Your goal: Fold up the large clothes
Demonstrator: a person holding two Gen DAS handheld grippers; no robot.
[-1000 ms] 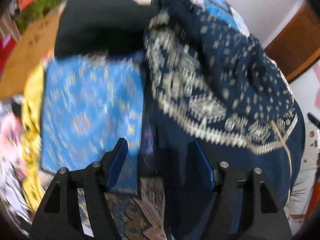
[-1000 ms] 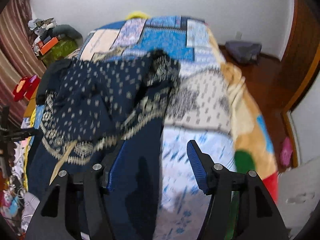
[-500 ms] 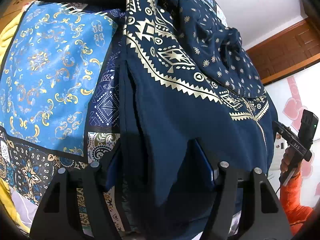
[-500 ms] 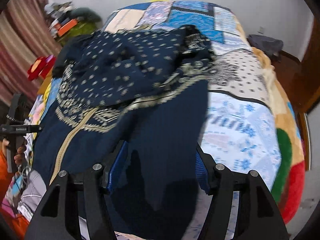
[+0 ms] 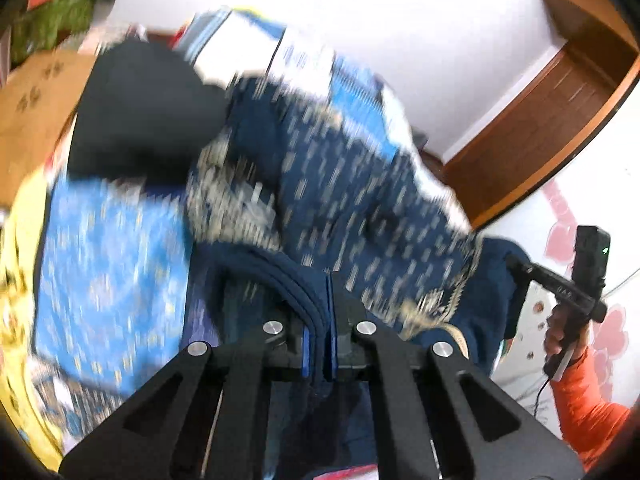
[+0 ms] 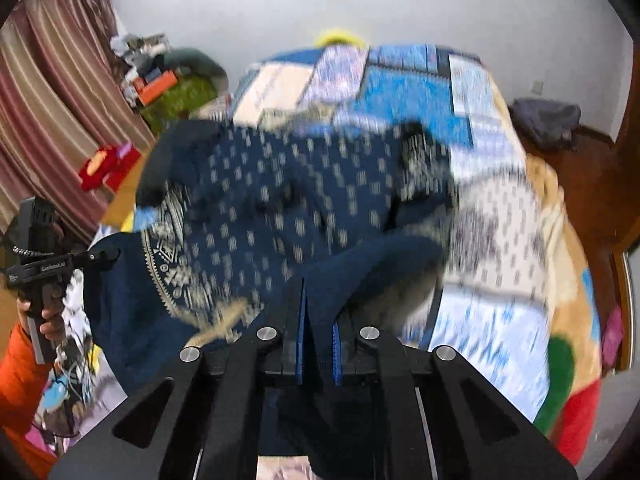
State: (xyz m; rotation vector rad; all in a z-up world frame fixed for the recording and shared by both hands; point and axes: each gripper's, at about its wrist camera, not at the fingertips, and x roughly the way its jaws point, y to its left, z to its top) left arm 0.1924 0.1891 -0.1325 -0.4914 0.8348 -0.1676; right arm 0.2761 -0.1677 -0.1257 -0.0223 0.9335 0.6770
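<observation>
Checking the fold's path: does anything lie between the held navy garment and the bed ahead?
Nothing visible. Both claws, left and right, grip the garment; beyond it lies only quilt.

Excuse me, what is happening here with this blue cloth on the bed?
A person is folding a large navy garment with a pale printed pattern on a bed covered by a patchwork quilt. The left gripper and the right gripper are each shut on the plain near edge of the garment. The frames are blurred by motion, and the fold is not finished.
</observation>
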